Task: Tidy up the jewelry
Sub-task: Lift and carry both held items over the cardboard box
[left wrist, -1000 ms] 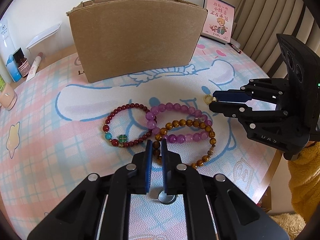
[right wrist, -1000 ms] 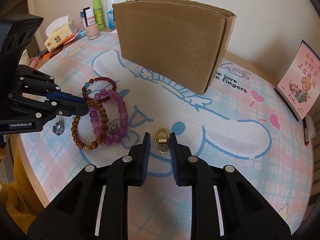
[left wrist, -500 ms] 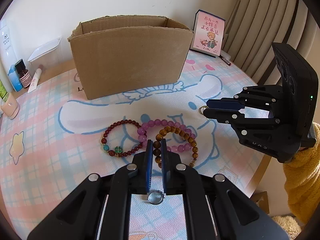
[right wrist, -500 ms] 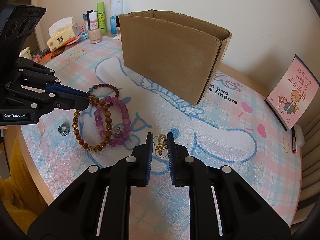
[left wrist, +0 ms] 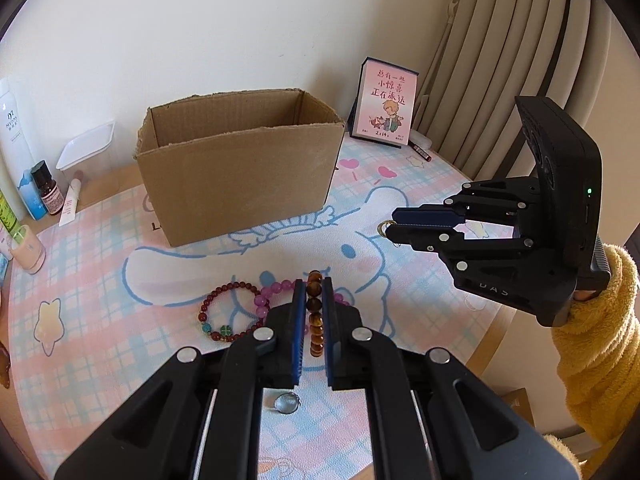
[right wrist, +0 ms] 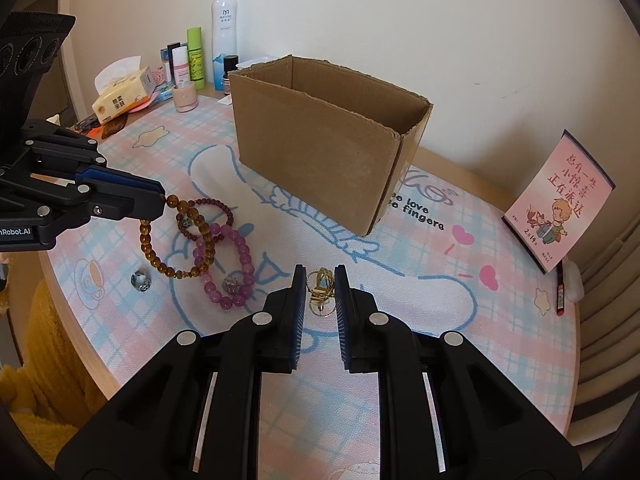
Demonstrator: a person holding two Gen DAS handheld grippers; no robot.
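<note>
My left gripper [left wrist: 311, 292] is shut on a brown amber bead bracelet [left wrist: 315, 316] and holds it above the mat; the bracelet hangs from that gripper [right wrist: 162, 204] in the right wrist view [right wrist: 176, 268]. My right gripper [right wrist: 319, 280] is shut on a gold ring piece [right wrist: 320, 292], also lifted; the right gripper [left wrist: 390, 226] shows in the left wrist view with the gold piece [left wrist: 386, 229] at its tips. A dark red bracelet [left wrist: 224, 312] and a purple bead bracelet [right wrist: 232, 264] lie on the mat. An open cardboard box [left wrist: 240, 176] stands behind them.
A small silver ring [left wrist: 286, 404] lies on the mat near the table's front edge. A pink card stand [left wrist: 386, 112] is at the back right. Bottles [right wrist: 222, 36] and a tissue pack [right wrist: 124, 94] stand at the back left. A red pen [right wrist: 560, 292] lies by the card.
Both grippers rose from the mat. The left one lifted the amber bracelet off the pile. The right one lifted the gold ring piece.
</note>
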